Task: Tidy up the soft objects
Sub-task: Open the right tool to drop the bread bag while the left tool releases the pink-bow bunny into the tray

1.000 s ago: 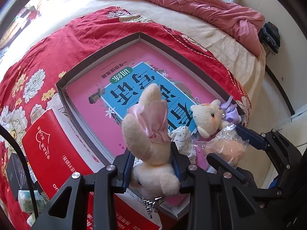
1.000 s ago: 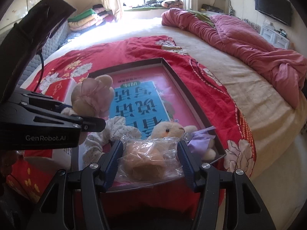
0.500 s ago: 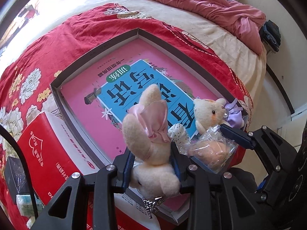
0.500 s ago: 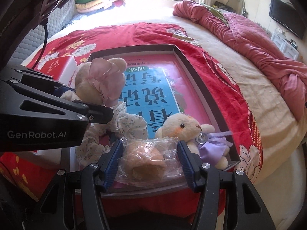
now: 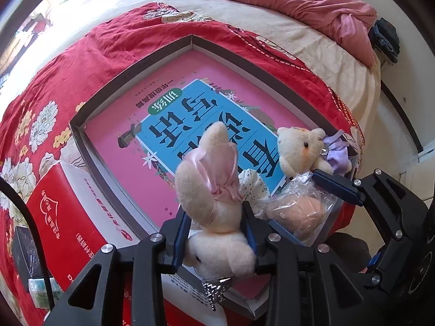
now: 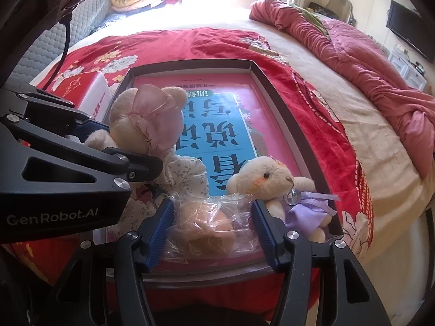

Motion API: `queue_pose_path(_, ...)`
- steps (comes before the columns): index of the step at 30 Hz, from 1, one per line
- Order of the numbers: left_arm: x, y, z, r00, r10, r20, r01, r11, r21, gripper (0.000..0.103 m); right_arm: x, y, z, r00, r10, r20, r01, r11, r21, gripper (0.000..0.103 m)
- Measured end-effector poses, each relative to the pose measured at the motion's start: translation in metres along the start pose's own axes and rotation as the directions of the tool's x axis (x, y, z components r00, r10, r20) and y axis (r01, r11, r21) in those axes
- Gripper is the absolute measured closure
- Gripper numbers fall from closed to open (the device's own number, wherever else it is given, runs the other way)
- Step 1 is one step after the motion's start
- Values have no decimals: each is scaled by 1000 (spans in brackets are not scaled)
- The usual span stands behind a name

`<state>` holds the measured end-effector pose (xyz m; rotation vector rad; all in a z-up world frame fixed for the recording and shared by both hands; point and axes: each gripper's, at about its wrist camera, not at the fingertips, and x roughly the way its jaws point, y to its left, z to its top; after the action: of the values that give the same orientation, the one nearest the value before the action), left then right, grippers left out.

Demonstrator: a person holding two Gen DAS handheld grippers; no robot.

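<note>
soft toys sit gathered at the near end of the grey tray (image 6: 277, 92), landmark for all below. just changed: right gripper (image 6: 214, 225) lowered a little toward the tray's near edge, pinching a bagged plush (image 6: 209, 222), blue pads pressed into the crinkled plastic. left gripper (image 5: 214, 233) barely moved, clamped on a cream bunny with pink bow (image 5: 212, 190), held just above the tray's near left part. likely meaning: both toys about to be set down inside. already lying in the tray's near right corner: small bear in lilac dress (image 6: 274, 187), close beside the bag, crowding that landing spot. left of the tray, a red box (image 5: 62, 217); beyond its far rim, a rumpled pink quilt (image 6: 353, 62).
</note>
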<state>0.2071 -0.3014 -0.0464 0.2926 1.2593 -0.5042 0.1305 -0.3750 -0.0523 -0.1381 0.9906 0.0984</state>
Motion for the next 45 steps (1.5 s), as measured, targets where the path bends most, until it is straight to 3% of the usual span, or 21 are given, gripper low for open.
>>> queue_pose_path(10,-1,-1,0,1000,-3,-4,3,1000,5,66,-8,1,-1,1000,8,19,-8,1000,-13,27)
queue_pose_path(22,-3,-1,-5,1000,-7,-4,7,1000,22,64,-29,-14,-9,998,14,58,-17,999,50,26)
queue_pose_path(31,-8,-1,-10,999,-43,-1,43,999,19,53,-42,-27,-8,997,-16,81,9,997,82,26)
queue_pose_path(36,-16,4,-13,997,-78,23,78,997,-12,49,-47,-35,-9,995,-22,92,12,994,113,26)
queue_pose_path(45,-42,15,-21,994,-72,86,77,996,-55,43,-59,-32,-5,990,-4,141,-15,991,133,26)
